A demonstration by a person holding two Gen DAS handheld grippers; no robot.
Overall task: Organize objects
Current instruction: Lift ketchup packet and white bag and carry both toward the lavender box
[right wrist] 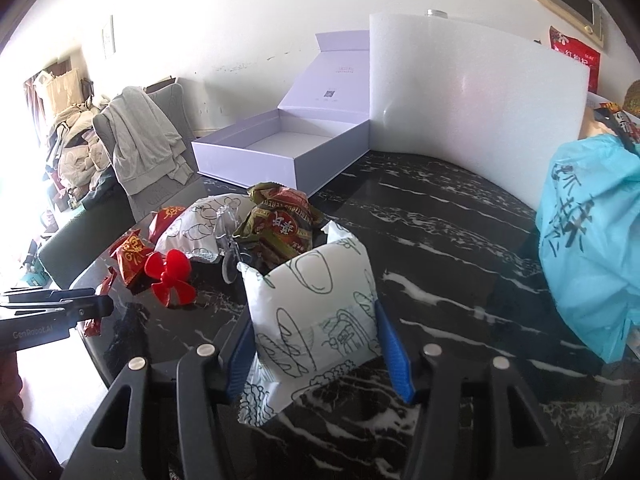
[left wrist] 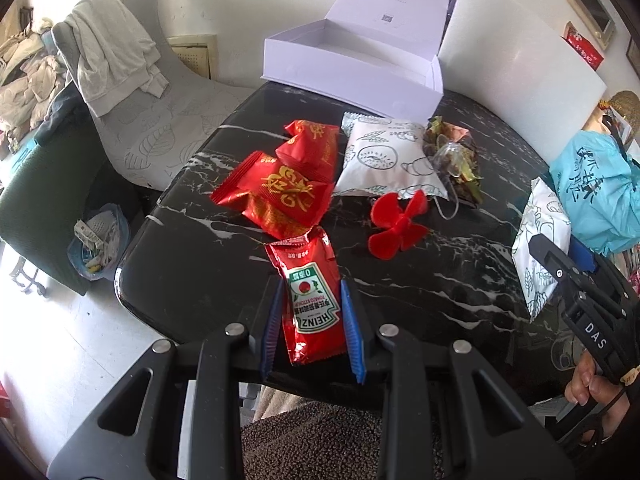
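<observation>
left hand-held gripper [left wrist: 312, 330]: at the near edge of the bench [left wrist: 460, 280], blue pads either side of the ketchup sachet [left wrist: 310, 296]; appears clamped on its lower end, the upper end reaching out toward the red packets.
right hand-held gripper [right wrist: 316, 344]: near the bench's near right edge, closed on the white printed snack pack [right wrist: 316, 316], which stands tilted up between the pads, seemingly lifted off the surface.
red propeller [left wrist: 396, 224]: lying loose mid-bench, just beyond the sachet, apart from both tools.
red packets [left wrist: 280, 188]: two, overlapping, toward the left edge, untouched.
second white snack pack [left wrist: 384, 160]: flat mid-bench, touching the red packets on one side and the green-brown wrapper on the other.
green-brown wrapper [right wrist: 276, 220]: crumpled, with a clear plastic piece [left wrist: 452, 158] against it; what that piece is cannot be told.
open white box [right wrist: 280, 148]: at the far edge, lid [left wrist: 396, 4] up, inside bare as far as visible.
white foam sheet [right wrist: 472, 120]: curved upright along the far right edge.
blue bag [right wrist: 592, 240]: at the right edge, apart from the pile.
progress: looks like an early stage; nothing in the box yet, two items in hand, five or so loose ones left, assuming the box is the destination.
</observation>
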